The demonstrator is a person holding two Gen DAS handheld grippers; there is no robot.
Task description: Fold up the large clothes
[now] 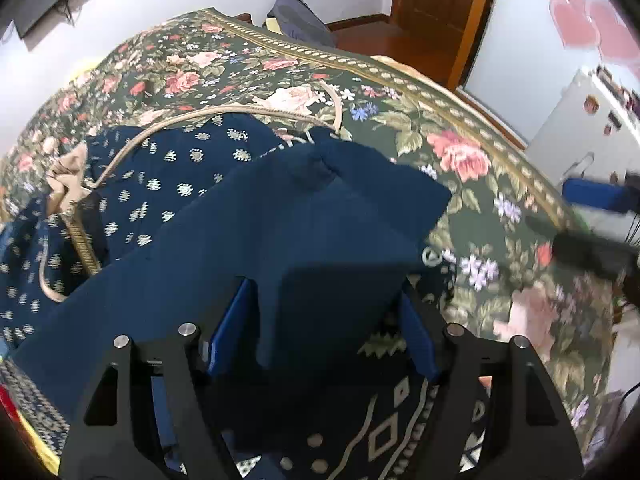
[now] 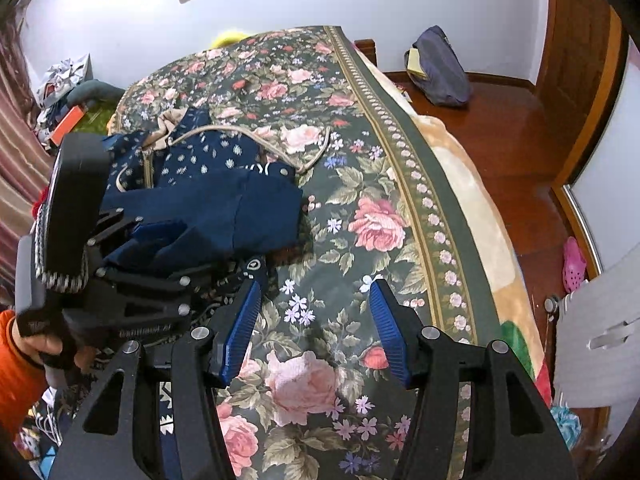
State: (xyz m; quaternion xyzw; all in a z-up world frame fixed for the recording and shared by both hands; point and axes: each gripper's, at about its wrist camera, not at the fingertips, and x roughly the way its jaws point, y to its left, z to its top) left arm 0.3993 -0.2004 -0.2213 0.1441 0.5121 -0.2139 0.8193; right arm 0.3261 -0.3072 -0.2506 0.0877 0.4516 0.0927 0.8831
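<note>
Navy cloth of the large patterned garment (image 1: 328,216) is lying between the spread pads of the left hand-held gripper (image 1: 320,336), seemingly being laid over as a fold. The right hand-held gripper (image 2: 314,332) is hovering spread and empty above the floral bedspread (image 2: 380,216), leaving the garment free.

Navy garment (image 1: 304,216) bunched on bedspread (image 1: 460,120)

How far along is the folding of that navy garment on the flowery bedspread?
Partly done: a plain navy panel already lies folded over the printed part. In hand: the left tongs have navy cloth between their fingers; whether they pinch it is unclear. The right tongs hang open over the bedspread. Left: the bunched printed section and tan cord remain untidy.
</note>
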